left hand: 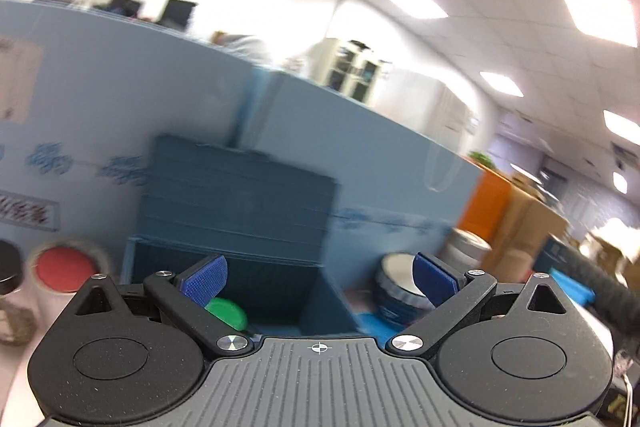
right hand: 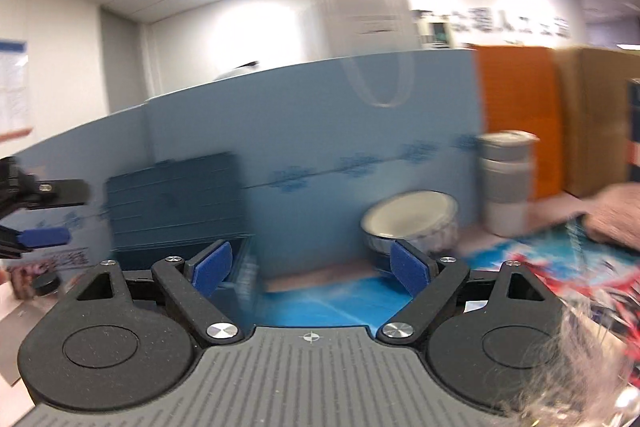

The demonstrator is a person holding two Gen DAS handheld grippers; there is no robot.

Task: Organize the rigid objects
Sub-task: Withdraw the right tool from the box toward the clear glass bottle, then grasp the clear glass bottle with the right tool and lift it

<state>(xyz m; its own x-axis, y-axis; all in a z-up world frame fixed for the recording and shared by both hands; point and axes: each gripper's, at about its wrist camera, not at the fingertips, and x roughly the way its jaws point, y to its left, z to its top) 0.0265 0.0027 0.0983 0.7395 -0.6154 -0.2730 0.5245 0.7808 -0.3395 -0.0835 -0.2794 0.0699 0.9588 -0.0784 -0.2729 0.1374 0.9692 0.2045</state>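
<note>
My left gripper [left hand: 320, 283] is open, with nothing between its blue pads [left hand: 204, 283]. Just beyond it stands a dark blue box [left hand: 236, 203] with its lid up, and a green round piece [left hand: 226, 313] lies inside near the left pad. A steel bowl [left hand: 400, 287] sits behind the right pad. My right gripper [right hand: 310, 271] is also open and holds nothing. It points at the blue partition between the dark blue box [right hand: 176, 203] and the steel bowl [right hand: 408, 219]. The left gripper [right hand: 68, 215] shows at the left edge of the right wrist view.
A red-lidded jar [left hand: 64, 269] and a black-lidded glass jar [left hand: 8, 287] stand left of the box. A grey and white tumbler [right hand: 506, 183], an orange box [right hand: 516, 119] and a colourful package [right hand: 560, 267] are on the right. A light blue partition [right hand: 320, 115] closes the back.
</note>
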